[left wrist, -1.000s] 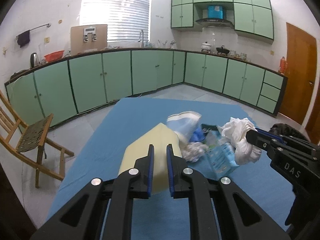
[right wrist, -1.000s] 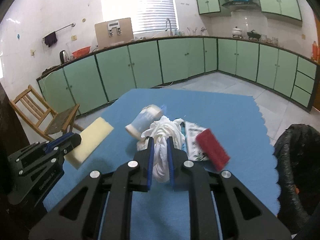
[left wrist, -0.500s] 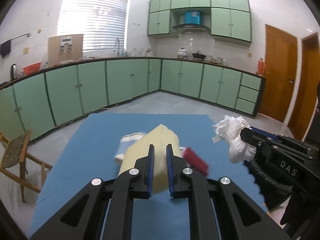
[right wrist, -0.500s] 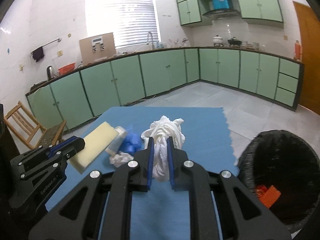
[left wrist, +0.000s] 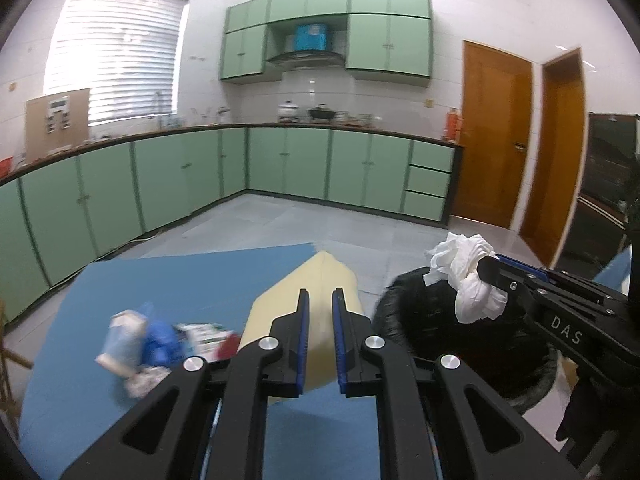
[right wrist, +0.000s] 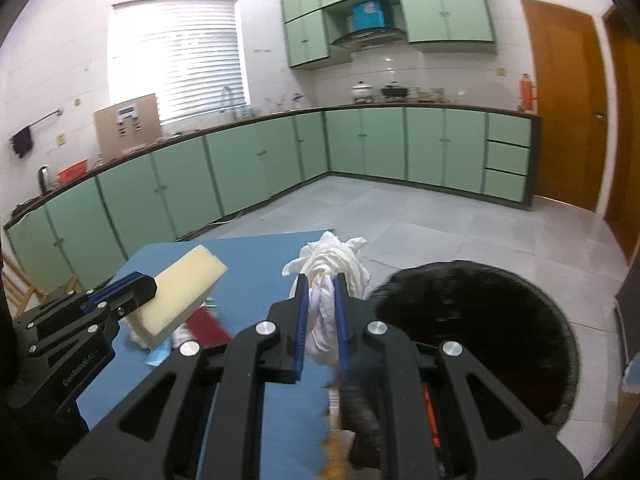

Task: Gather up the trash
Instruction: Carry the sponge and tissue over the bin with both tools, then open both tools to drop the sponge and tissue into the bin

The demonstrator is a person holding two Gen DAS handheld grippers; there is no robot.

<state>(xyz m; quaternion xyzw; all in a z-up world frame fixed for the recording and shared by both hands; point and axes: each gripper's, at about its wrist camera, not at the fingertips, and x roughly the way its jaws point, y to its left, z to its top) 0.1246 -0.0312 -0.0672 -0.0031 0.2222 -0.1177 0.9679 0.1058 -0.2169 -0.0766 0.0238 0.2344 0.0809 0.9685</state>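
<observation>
1. Fingers (left wrist: 303, 334) of the left gripper (left wrist: 320, 336) were clamped on one pale yellow sponge (left wrist: 316, 280), held above the blue desk (left wrist: 192, 280).
2. Fingers (right wrist: 301, 322) of the right gripper (right wrist: 320, 320) were clamped on one crumpled white tissue wad (right wrist: 332, 264), held at the desk's edge, near the bin's rim.
3. One black-lined bin (right wrist: 500, 320) stood on the floor just beside the desk; inside it a red-orange item (right wrist: 430, 408) showed, too hidden to identify.
4. One pile of trash (left wrist: 160, 340) lay on the desk to the left of the sponge: a white-and-blue cup-like piece (left wrist: 120, 338), a blue scrap (left wrist: 162, 338), a printed wrapper (left wrist: 200, 332) and a red piece (left wrist: 228, 346), all blurred.
5. Green cabinets (left wrist: 280, 164) ran along two walls, and two brown doors (left wrist: 496, 136) stood at the right.
</observation>
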